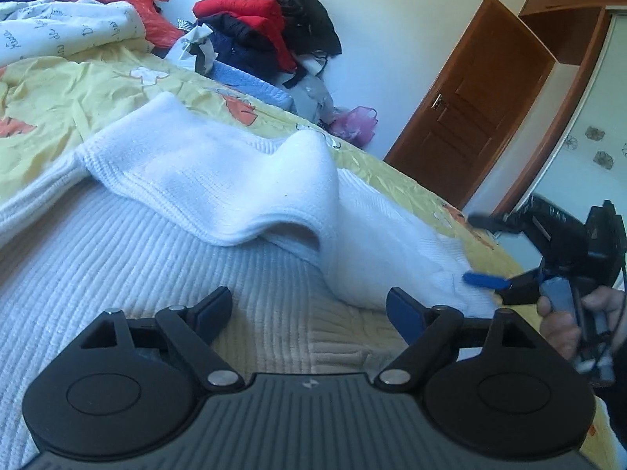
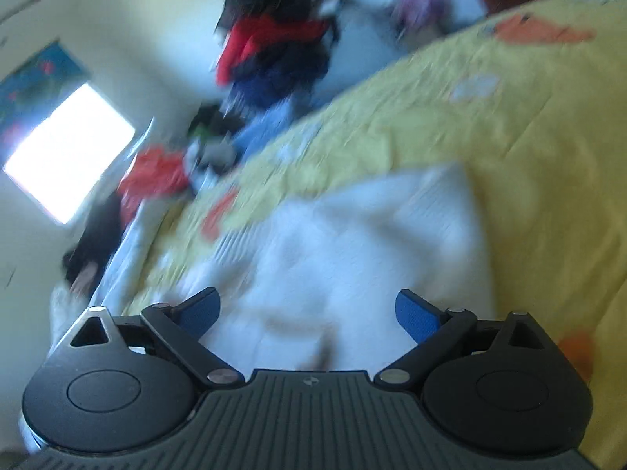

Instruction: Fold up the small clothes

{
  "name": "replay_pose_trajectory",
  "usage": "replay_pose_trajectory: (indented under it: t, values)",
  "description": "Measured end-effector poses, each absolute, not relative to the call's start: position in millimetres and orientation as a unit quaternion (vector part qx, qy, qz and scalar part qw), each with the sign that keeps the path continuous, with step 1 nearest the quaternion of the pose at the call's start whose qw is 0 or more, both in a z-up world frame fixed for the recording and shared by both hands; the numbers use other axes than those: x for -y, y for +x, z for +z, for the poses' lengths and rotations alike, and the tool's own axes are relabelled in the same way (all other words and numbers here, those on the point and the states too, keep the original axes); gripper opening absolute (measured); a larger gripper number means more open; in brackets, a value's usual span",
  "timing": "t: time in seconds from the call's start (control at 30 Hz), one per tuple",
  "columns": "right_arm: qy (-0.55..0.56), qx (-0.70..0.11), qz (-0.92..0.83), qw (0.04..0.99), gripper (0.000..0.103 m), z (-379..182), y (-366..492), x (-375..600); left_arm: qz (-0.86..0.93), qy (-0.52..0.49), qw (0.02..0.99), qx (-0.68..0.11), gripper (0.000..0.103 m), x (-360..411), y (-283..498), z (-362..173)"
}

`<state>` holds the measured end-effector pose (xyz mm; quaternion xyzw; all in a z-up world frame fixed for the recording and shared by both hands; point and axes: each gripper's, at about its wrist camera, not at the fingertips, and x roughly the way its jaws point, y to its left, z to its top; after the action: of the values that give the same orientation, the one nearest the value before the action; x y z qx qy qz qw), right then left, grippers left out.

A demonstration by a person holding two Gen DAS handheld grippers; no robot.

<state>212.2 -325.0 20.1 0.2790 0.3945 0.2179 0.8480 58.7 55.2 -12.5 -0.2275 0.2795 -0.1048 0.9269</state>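
Two grippers of mine hang over a bed spread with a yellow sheet (image 1: pixel 51 98) printed with orange shapes. My left gripper (image 1: pixel 307 309) has its fingers spread wide with nothing between them, just above the white ribbed knit garment (image 1: pixel 137 258), whose flap is folded over at the far side. My right gripper (image 2: pixel 307 311) is wide too, empty. A heap of clothes (image 1: pixel 266 27) lies far off; a brown door (image 1: pixel 470 105) stands right.
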Motion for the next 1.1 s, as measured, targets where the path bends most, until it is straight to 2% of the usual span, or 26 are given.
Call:
replay_pose_trajectory:
  t: [0.1, 0.23, 0.33, 0.4, 0.47, 0.67, 0.97, 1.1]
  values:
    - [0.233, -0.458, 0.241, 0.823, 0.082, 15, 211, 302, -0.111, -0.252, 0.921, -0.274, 0.087, -63, 61, -16]
    - [0.159, -0.455, 0.248, 0.84, 0.051, 19, 205, 271, -0.114, -0.262, 0.919, -0.272, 0.087, -66, 61, -18]
    - [0.134, -0.446, 0.248, 0.849, 0.049, 16, 205, 256, -0.113, -0.26, 0.92, -0.272, 0.087, -65, 62, -17]
    - [0.121, -0.438, 0.25, 0.855, 0.038, 15, 204, 251, -0.114, -0.262, 0.919, -0.271, 0.088, -65, 61, -18]
    - [0.114, -0.432, 0.256, 0.858, 0.017, 15, 203, 253, -0.115, -0.264, 0.919, -0.27, 0.088, -66, 61, -18]
    - [0.151, -0.416, 0.279, 0.852, 0.013, 24, 202, 263, -0.116, -0.265, 0.918, -0.27, 0.089, -66, 61, -18]
    - [0.181, -0.363, 0.311, 0.86, 0.013, 86, 225, 283, -0.115, -0.263, 0.919, -0.27, 0.089, -66, 62, -19]
    - [0.177, -0.359, 0.294, 0.868, 0.013, 97, 238, 304, -0.116, -0.263, 0.919, -0.27, 0.089, -66, 62, -19]
